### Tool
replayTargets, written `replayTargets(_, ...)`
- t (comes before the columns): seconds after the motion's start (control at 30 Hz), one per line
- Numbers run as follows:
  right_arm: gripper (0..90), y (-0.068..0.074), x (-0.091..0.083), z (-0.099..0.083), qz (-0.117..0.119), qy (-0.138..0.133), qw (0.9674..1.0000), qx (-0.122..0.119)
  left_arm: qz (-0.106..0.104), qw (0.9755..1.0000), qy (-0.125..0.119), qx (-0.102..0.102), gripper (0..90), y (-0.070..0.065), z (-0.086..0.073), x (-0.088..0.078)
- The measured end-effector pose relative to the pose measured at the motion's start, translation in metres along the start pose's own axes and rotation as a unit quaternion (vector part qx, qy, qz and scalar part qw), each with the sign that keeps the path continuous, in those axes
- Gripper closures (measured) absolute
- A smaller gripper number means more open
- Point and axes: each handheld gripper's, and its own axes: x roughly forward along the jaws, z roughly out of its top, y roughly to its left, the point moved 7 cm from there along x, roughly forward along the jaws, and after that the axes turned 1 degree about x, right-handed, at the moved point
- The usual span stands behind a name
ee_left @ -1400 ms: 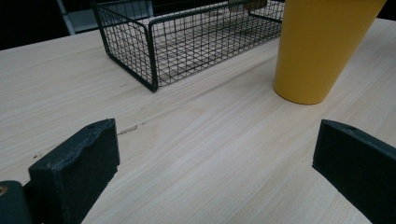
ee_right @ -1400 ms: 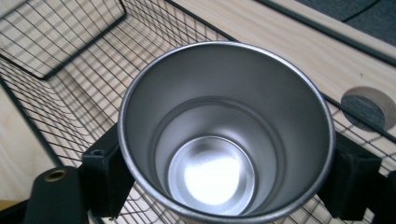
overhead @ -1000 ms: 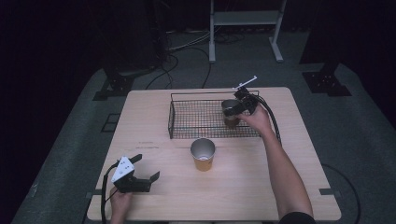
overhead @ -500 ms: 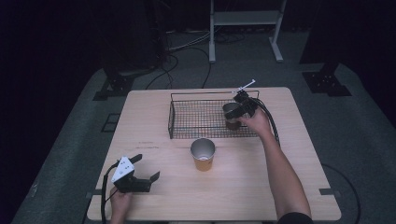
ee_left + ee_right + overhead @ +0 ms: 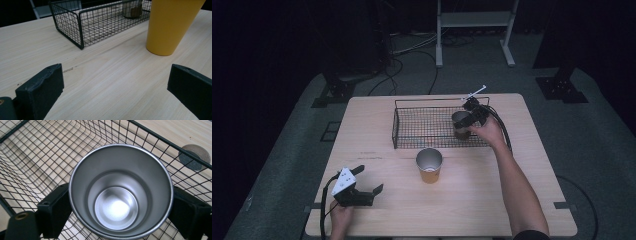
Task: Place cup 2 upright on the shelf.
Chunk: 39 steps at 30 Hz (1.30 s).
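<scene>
Cup [image 5: 121, 191] number one stands upright inside the wire basket [image 5: 422, 130] at its 3 o'clock end, the right gripper [image 5: 469, 122] with jaws just easing apart around it, while the yellow cup [image 5: 429, 165] waits and the left gripper [image 5: 362, 192] idles agape at 7 o'clock

Lab or recording studio setup, not a home. Pale wooden surface [image 5: 512, 200] stands alone on grey floor matting [image 5: 287, 175], with black backdrop all round. Loose cables [image 5: 412, 55] trail across the floor behind it, beside dark stand bases [image 5: 334, 92] and a white metal frame [image 5: 474, 30]. Lighting falls on the work area; the rest is dark.
</scene>
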Motion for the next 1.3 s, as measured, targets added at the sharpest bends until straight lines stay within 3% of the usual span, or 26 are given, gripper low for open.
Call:
replayTargets(0.4,9.7,-0.001,-0.012,0.002,-0.001,-0.027,0.9996,0.004,0.000,1.0000,0.000,0.001,0.0,0.000,0.000,0.000)
replayTargets(0.8,9.0,0.002,-0.042,0.003,-0.004,-0.062,0.9980,-0.005,0.000,1.0000,0.003,0.002,0.0,-0.001,0.000,0.001)
replayTargets(1.3,9.1,0.008,-0.064,-0.014,0.005,-0.083,0.9965,-0.011,-0.001,1.0000,0.005,0.003,0.0,-0.001,-0.001,0.001)
